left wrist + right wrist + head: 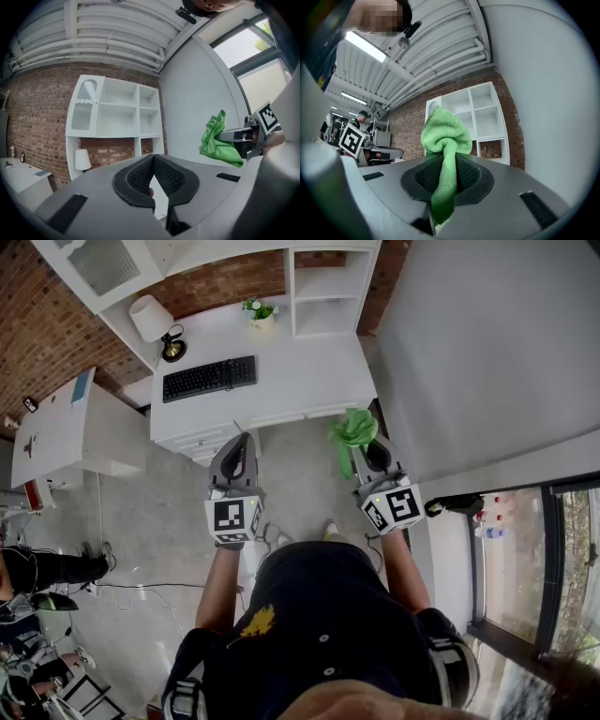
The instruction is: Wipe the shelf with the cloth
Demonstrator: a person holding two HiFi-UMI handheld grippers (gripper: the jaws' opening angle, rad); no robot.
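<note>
The green cloth (352,430) is bunched up and pinched between the jaws of my right gripper (366,446), which is shut on it. In the right gripper view the cloth (445,133) stands up out of the gripper (446,158) and hangs down through the jaws. My left gripper (247,438) is held level with it on the left, jaws shut and empty, tips touching (153,158). The white shelf unit (323,287) stands on the back of a desk, well ahead of both grippers. It also shows as open compartments (117,110) against a brick wall (483,115).
A white desk (300,371) carries a black keyboard (209,378), a lamp (155,320) and a small potted plant (260,313). A white cabinet (56,423) stands at left, a grey wall (469,343) at right, with a window (520,559) beyond it. Cables lie on the floor.
</note>
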